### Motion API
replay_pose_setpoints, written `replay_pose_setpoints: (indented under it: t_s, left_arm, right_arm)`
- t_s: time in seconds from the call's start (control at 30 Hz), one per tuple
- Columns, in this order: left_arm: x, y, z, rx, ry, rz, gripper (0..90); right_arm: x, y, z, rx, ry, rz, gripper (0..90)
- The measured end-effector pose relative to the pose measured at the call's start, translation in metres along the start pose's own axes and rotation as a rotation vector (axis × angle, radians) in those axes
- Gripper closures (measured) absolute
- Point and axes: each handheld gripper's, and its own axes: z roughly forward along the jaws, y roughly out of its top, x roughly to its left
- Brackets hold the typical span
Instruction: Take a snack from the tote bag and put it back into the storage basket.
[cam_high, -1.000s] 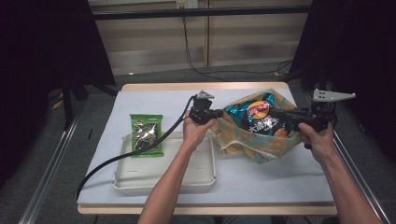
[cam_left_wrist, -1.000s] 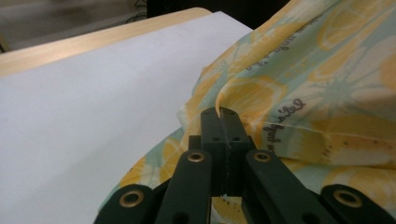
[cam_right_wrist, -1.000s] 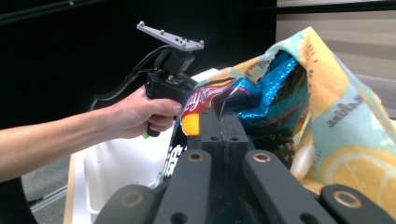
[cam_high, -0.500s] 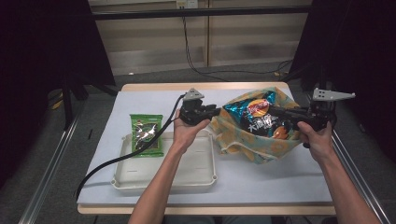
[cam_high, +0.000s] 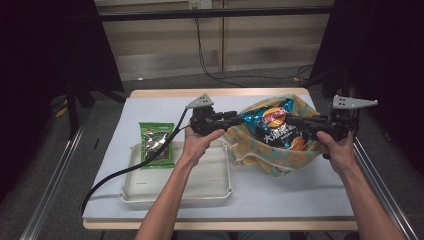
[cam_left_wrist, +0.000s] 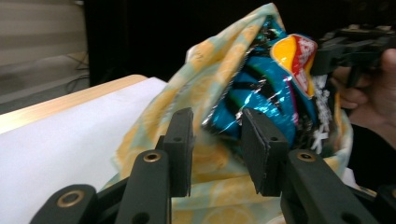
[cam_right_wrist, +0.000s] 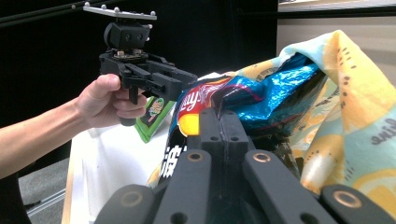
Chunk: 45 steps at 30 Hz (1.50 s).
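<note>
Currently, left hand-held gripper (cam_left_wrist: 217, 140) has just been opening, empty, beside the cloth bag (cam_left_wrist: 205, 93); right hand-held gripper (cam_right_wrist: 219, 123) clamps the bag's rim.

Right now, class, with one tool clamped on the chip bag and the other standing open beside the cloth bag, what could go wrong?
1. The right tool pinches just the blue chip bag at an edge; a pull might tear the foil.
2. The left tool has just been opening, with nothing between its jaws, so the yellow-patterned cloth bag is unheld and may slump or lift along with the chips.
</note>
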Motion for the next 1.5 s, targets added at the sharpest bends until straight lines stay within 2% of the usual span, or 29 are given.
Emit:
replay_pose_setpoints:
  t_s: [0.13, 0.17, 0.23, 0.3, 0.37, 0.53, 0.6, 0.63, 0.7, 0.77, 0.93, 1.0, 1.07, 1.1, 1.17, 1.23, 1.37, 1.43, 1.5]
  left_arm:
    - [0.0, -0.002, 0.003, 0.011, -0.01, 0.0, 58.0]
    - [0.001, -0.003, 0.005, 0.012, -0.032, -0.009, 54.4]
    - [0.0, -0.004, 0.007, 0.028, -0.02, -0.001, 47.8]
    - [0.0, -0.005, 0.008, 0.021, -0.042, -0.004, 46.0]
    - [-0.003, -0.005, 0.009, 0.018, -0.04, 0.005, 46.8]
    - [-0.007, 0.0, 0.01, 0.046, -0.012, 0.062, 63.4]
    - [-0.01, 0.003, 0.01, 0.044, 0.0, 0.072, 69.3]
    - [-0.011, 0.003, 0.012, 0.036, -0.004, 0.077, 75.1]
    - [-0.013, 0.004, 0.014, 0.046, 0.013, 0.088, 78.7]
    - [-0.015, 0.005, 0.015, 0.049, 0.024, 0.092, 86.2]
    - [-0.018, 0.007, 0.012, 0.059, 0.018, 0.121, 88.4]
    - [-0.019, 0.009, 0.011, 0.063, 0.023, 0.127, 88.6]
    - [-0.019, 0.009, 0.009, 0.076, 0.029, 0.138, 88.7]
    - [-0.019, 0.009, 0.009, 0.084, 0.034, 0.143, 88.7]
    - [-0.02, 0.01, 0.009, 0.086, 0.037, 0.142, 88.8]
    - [-0.02, 0.011, 0.008, 0.083, 0.023, 0.141, 88.8]
    - [-0.022, 0.012, 0.007, 0.088, 0.02, 0.152, 88.8]
    - [-0.023, 0.013, 0.007, 0.084, 0.014, 0.151, 88.8]
    - [-0.025, 0.013, 0.007, 0.089, 0.011, 0.159, 88.8]
  right_arm:
    - [0.001, -0.001, 0.003, 0.009, 0.012, -0.002, 89.8]
    - [0.001, -0.001, 0.004, 0.01, 0.011, -0.002, 89.9]
    - [0.002, -0.001, 0.006, 0.005, 0.031, -0.007, 89.8]
    - [0.004, 0.0, 0.008, 0.015, 0.024, -0.013, 89.8]
    - [0.005, 0.0, 0.011, 0.022, 0.031, -0.018, 89.9]
    - [0.005, 0.0, 0.014, 0.025, 0.026, -0.017, 89.8]
    - [0.004, 0.001, 0.013, 0.016, 0.024, -0.013, 89.8]
    - [0.004, 0.001, 0.013, 0.009, 0.022, -0.011, 89.8]
    - [0.005, 0.002, 0.014, 0.019, 0.014, -0.009, 89.7]
    - [0.006, 0.001, 0.015, 0.03, -0.001, -0.023, 89.2]
    - [0.005, -0.002, 0.011, 0.042, -0.025, -0.024, 84.8]
    - [0.004, -0.001, 0.01, 0.044, -0.016, -0.033, 78.4]
    - [0.003, 0.001, 0.005, 0.022, -0.02, -0.016, 69.2]
    - [0.001, 0.003, 0.002, 0.013, -0.034, -0.015, 64.8]
    - [-0.001, 0.007, -0.005, 0.004, -0.069, -0.023, 65.6]
    - [-0.003, 0.012, -0.01, 0.002, -0.119, -0.025, 55.7]
    - [-0.01, 0.018, -0.018, -0.006, -0.193, -0.01, 44.0]
    - [-0.015, 0.021, -0.019, -0.017, -0.221, 0.005, 42.4]
    - [-0.022, 0.022, -0.017, 0.0, -0.258, 0.014, 38.6]
